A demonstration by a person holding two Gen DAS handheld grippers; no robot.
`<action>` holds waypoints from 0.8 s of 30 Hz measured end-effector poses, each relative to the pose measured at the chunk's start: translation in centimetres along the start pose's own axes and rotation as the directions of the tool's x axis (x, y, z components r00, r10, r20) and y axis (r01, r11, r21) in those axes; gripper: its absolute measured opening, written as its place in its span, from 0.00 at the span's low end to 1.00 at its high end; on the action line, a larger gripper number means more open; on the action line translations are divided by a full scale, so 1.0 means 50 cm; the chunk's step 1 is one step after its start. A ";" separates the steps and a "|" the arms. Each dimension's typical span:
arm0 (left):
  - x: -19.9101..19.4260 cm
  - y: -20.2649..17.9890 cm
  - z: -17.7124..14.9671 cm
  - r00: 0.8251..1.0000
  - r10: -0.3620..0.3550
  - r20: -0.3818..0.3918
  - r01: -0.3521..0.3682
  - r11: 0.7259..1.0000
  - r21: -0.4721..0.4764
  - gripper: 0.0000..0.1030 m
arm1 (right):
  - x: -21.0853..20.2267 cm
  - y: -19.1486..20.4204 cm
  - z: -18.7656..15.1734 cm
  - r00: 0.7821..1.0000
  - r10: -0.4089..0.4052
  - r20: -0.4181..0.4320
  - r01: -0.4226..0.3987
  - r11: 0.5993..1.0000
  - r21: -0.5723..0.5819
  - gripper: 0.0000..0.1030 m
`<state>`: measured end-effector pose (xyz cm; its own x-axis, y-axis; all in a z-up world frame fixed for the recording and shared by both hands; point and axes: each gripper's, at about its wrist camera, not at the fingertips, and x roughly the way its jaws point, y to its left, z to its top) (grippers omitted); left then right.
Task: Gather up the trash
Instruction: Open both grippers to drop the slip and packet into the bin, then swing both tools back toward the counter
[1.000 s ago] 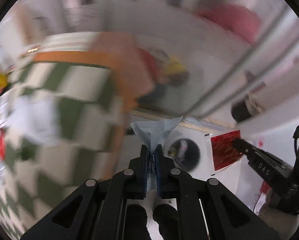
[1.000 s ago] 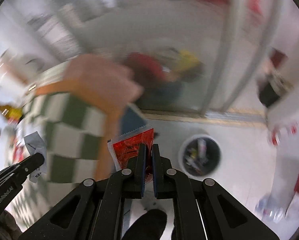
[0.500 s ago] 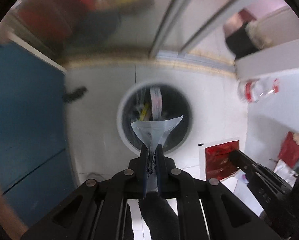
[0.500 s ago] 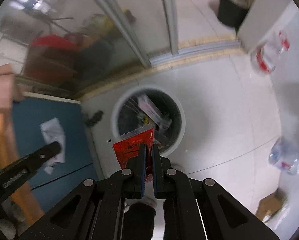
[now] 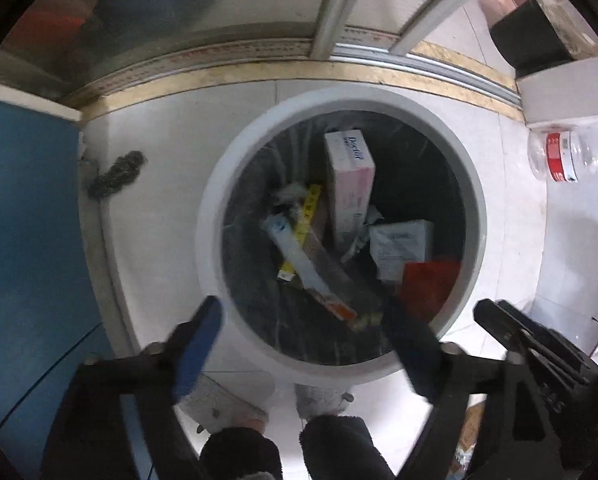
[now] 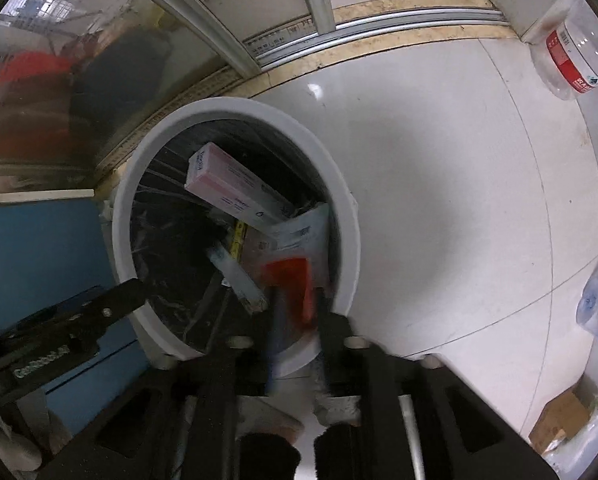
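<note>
A round white trash bin with a black liner stands on the floor below both grippers; it also shows in the right wrist view. It holds a pink-and-white box, a grey-white wrapper, a red packet and other litter. My left gripper is wide open and empty over the bin's near rim. My right gripper is open, and the red packet is just beyond its fingers inside the bin, blurred. The right gripper also shows in the left wrist view.
A blue panel stands left of the bin. A sliding-door track runs behind it. Clear plastic bottles lie on the tiled floor to the right. A cardboard box sits at lower right. My feet are below.
Both grippers have moved closer over the bin and opened. The grey-white wrapper has left the left gripper and the red packet the right one; both are now in the bin.
</note>
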<state>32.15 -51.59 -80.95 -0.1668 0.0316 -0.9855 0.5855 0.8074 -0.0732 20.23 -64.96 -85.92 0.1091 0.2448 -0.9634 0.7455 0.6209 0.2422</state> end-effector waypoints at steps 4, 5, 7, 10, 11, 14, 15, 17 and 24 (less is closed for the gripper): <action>-0.040 0.016 -0.014 0.998 0.045 0.049 -0.046 0.999 0.006 0.94 | -0.042 0.001 -0.010 0.999 -0.018 0.030 0.019 0.999 -0.036 0.72; -0.060 0.017 -0.021 0.995 0.060 0.074 -0.061 0.998 0.006 0.94 | -0.058 0.003 -0.014 0.999 -0.026 0.040 0.028 0.998 -0.049 0.78; -0.108 0.018 -0.035 0.985 0.102 0.137 -0.102 0.995 -0.001 0.94 | -0.095 0.011 -0.020 0.996 -0.055 0.064 0.060 0.995 -0.079 0.97; -0.193 0.017 -0.068 0.968 0.149 0.203 -0.148 0.989 -0.018 0.94 | -0.168 0.031 -0.038 0.990 -0.097 0.101 0.109 0.987 -0.120 1.00; -0.218 0.018 -0.078 0.965 0.149 0.215 -0.147 0.989 -0.024 0.94 | -0.195 0.037 -0.046 0.988 -0.107 0.112 0.121 0.984 -0.129 1.00; -0.304 0.020 -0.112 0.960 0.148 0.236 -0.141 0.989 -0.046 0.94 | -0.287 0.057 -0.072 0.983 -0.115 0.141 0.134 0.981 -0.140 1.00; -0.328 0.022 -0.123 0.961 0.141 0.238 -0.132 0.990 -0.053 0.94 | -0.309 0.062 -0.078 0.982 -0.117 0.145 0.138 0.981 -0.138 1.00; -0.390 0.021 -0.148 0.962 0.124 0.244 -0.111 0.992 -0.067 0.94 | -0.377 0.076 -0.096 0.980 -0.122 0.159 0.144 0.980 -0.137 1.00; -0.601 -0.010 -0.236 0.953 0.085 0.292 -0.069 0.996 -0.062 0.94 | -0.618 0.123 -0.167 0.967 -0.108 0.230 0.147 0.976 -0.158 1.00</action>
<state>27.50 -46.00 -49.49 0.1222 -0.0736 -0.9898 0.5450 0.8384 0.0049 15.95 -62.52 -53.73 0.1766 -0.0019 -0.9843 0.6400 0.7600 0.1133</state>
